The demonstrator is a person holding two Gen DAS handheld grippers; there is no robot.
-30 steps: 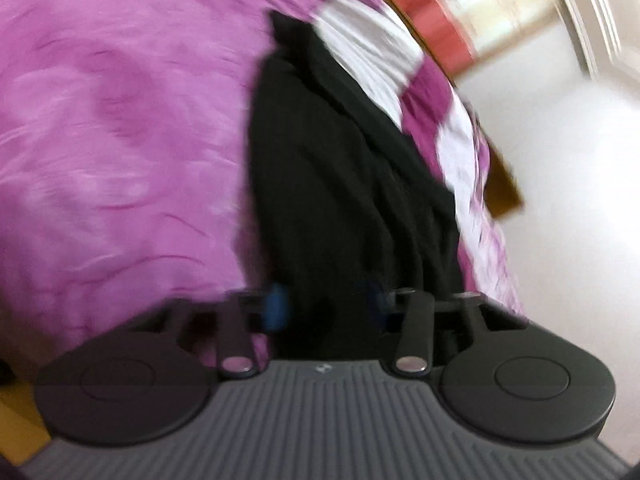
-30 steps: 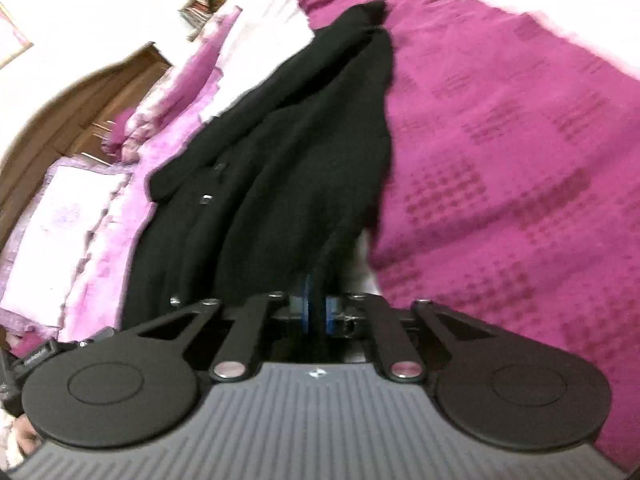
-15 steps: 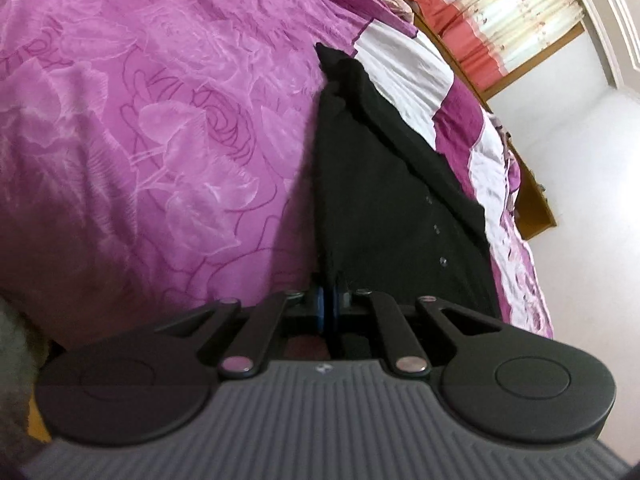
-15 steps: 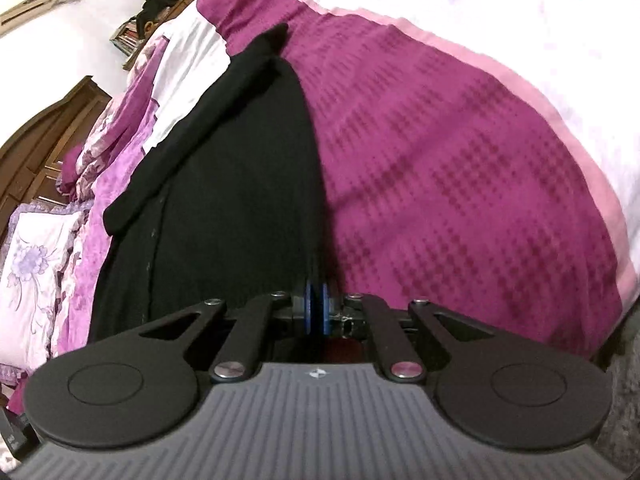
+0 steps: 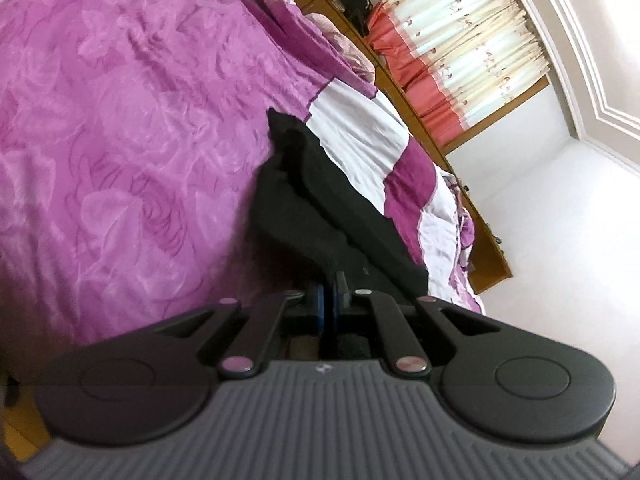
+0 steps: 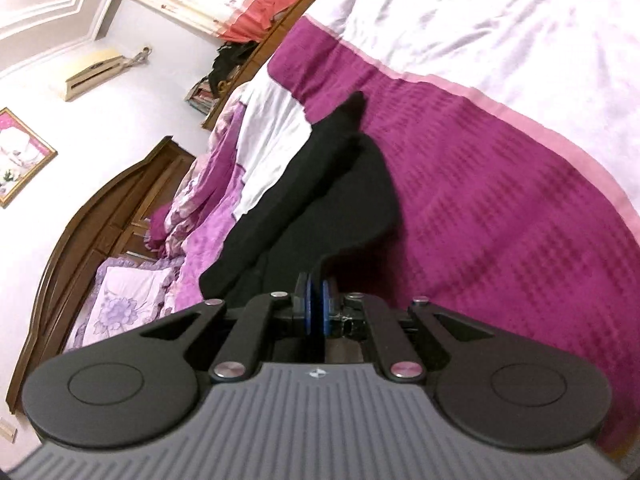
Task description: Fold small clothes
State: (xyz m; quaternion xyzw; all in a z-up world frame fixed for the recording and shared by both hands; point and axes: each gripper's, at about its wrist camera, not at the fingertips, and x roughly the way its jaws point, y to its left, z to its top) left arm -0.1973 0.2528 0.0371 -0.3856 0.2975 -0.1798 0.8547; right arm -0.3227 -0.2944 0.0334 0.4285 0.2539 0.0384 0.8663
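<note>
A black garment (image 5: 320, 208) lies stretched along the bed, its near edge lifted off the purple flowered cover (image 5: 120, 140). My left gripper (image 5: 329, 292) is shut on that near edge, with the cloth pinched between its blue pads. In the right wrist view the same black garment (image 6: 344, 200) runs from a narrow far tip toward me over the magenta blanket (image 6: 500, 200). There my right gripper (image 6: 316, 300) is shut on another near part of the cloth. A long sleeve (image 6: 288, 192) lies folded along the garment's left side.
A wooden headboard (image 6: 80, 240) and a flowered pillow (image 6: 120, 304) are at the left of the right wrist view. Red and cream curtains (image 5: 460, 52) hang past the bed's wooden side rail (image 5: 480, 232). White sheet (image 6: 500, 32) covers the far part of the bed.
Both grippers have risen and drawn back with the garment's near edge held. The cloth now looks shorter and more bunched, and more of the room shows beyond the bed.
</note>
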